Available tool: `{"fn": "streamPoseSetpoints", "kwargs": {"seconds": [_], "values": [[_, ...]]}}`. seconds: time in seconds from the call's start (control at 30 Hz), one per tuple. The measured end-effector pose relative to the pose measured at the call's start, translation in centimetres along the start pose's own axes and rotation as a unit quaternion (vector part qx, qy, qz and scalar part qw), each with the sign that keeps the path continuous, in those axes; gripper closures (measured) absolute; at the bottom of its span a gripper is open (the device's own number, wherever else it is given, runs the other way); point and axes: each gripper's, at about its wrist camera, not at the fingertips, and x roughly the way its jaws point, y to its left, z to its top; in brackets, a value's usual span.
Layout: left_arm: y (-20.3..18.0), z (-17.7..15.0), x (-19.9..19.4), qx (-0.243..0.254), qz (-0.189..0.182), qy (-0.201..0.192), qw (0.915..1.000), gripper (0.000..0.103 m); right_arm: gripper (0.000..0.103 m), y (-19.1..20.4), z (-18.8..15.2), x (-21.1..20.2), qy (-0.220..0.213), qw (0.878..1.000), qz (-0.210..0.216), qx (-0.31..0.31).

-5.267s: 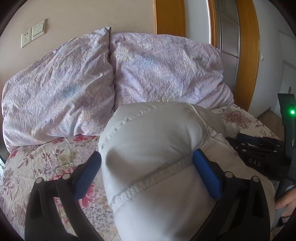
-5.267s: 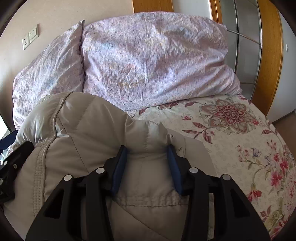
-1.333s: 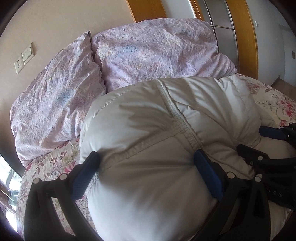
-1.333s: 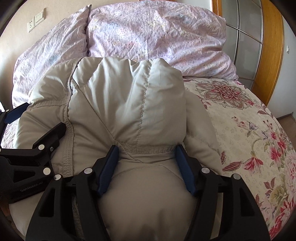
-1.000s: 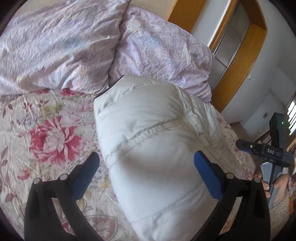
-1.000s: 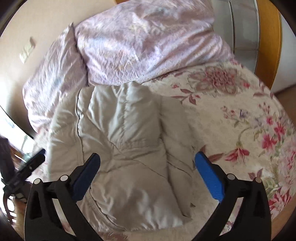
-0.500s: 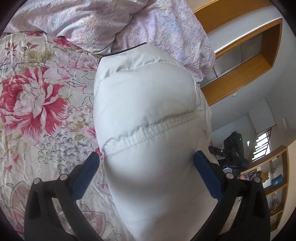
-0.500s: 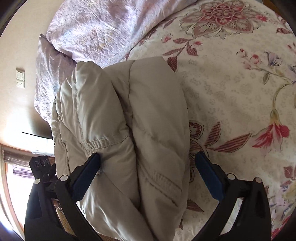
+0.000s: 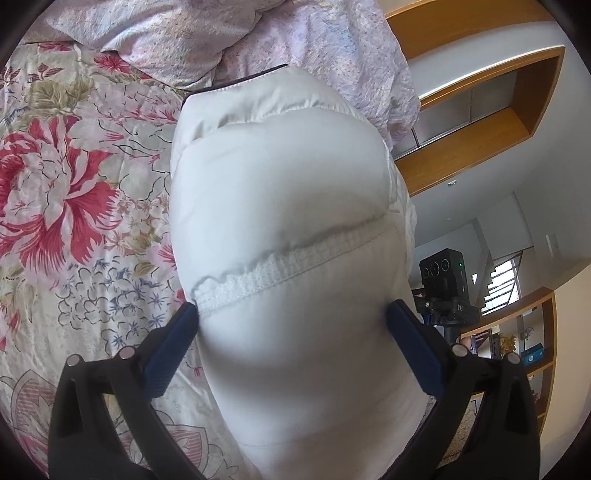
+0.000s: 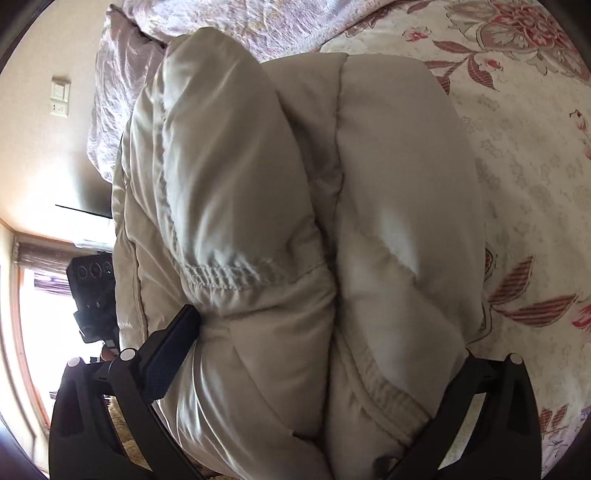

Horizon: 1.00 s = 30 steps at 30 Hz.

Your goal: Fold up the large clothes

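Puffy white down jacket [image 9: 288,221] sits folded into a thick bundle on the floral bedspread [image 9: 74,192], filling the centre of both wrist views. Fold looks mostly done, layers stacked two deep in the right wrist view [image 10: 295,221]; what's left is probably squaring or pressing it flat, judging only from the bulge. Left gripper [image 9: 291,332] fingers spread wide, blue pads [image 9: 173,336] pressing both flanks of the bundle, so straddling more than pinching. Right gripper [image 10: 325,347] also spread wide around the near end, right finger hidden behind fabric. Pillows [image 9: 221,33] touch the bundle at top of frame, so no room there. Open bedspread at left in left view, at right in right view [image 10: 535,184]. Bed edge near lower right, room beyond
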Motion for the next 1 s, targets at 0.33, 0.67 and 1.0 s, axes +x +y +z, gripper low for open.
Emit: {"fn": "streamPoseSetpoints", "kwargs": {"seconds": [0.33, 0.67, 1.0], "values": [[0.0, -0.4, -0.2, 0.024, -0.006, 0.009, 0.9997, 0.002, 0.001, 1.7, 0.0, 1.1, -0.006, 0.999, 0.008, -0.034], [1.6, -1.6, 0.0, -0.014, -0.039, -0.011, 0.9991, 0.002, 0.001, 1.2, -0.8, 2.0, -0.034, 0.998, 0.050, -0.034], [-0.4, -1.7, -0.8, -0.002, -0.063, -0.031, 0.9976, 0.023, 0.026, 0.8, -3.7, 0.2, -0.071, 0.992, 0.088, -0.055]]}}
